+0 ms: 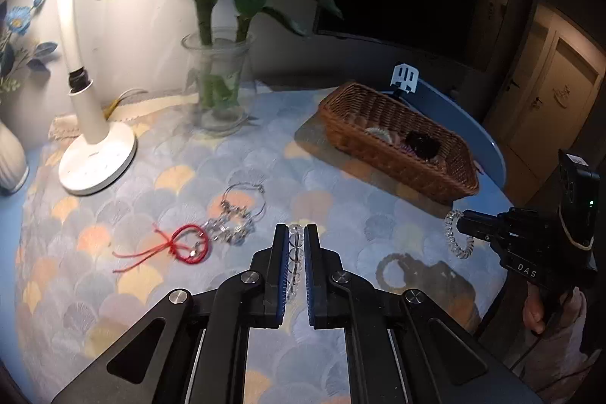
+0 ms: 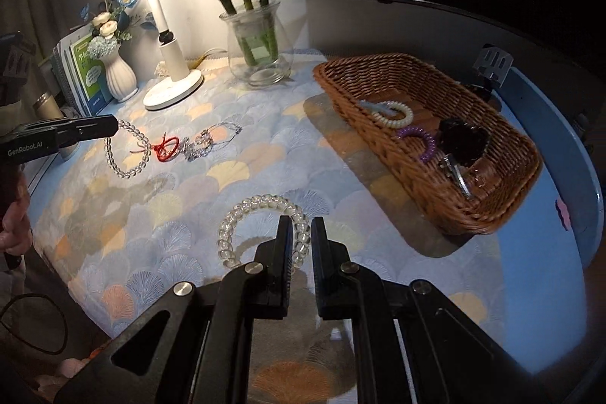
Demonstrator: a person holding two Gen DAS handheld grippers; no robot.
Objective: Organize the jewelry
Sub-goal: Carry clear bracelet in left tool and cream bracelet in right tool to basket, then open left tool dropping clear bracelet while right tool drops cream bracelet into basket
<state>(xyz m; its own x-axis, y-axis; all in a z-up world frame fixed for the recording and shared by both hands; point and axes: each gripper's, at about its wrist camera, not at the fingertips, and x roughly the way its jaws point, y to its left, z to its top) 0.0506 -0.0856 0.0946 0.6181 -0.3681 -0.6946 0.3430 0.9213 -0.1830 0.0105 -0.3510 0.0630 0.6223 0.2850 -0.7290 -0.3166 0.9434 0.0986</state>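
Both wrist views look steeply down from close above the table, facing the basket (image 1: pixel 397 142) (image 2: pixel 428 142). The left view sits left of the basket, the right nearer. They share basket, lamp (image 1: pixel 94 139) (image 2: pixel 172 78) and vase (image 1: pixel 217 82) (image 2: pixel 259 44).

Left gripper (image 1: pixel 295 233) low in centre frame of its own view, pointing steeply down and forward, jaws nearly together, pinching a clear bead bracelet (image 1: pixel 294 252). Seen again at left edge of the other view. Right gripper (image 2: pixel 301 228) likewise low centre, angled down, jaws nipped on a clear coil bracelet (image 2: pixel 261 230). Appears at right edge of the left view, a hand (image 1: pixel 538 309) wrapped round its grip below.
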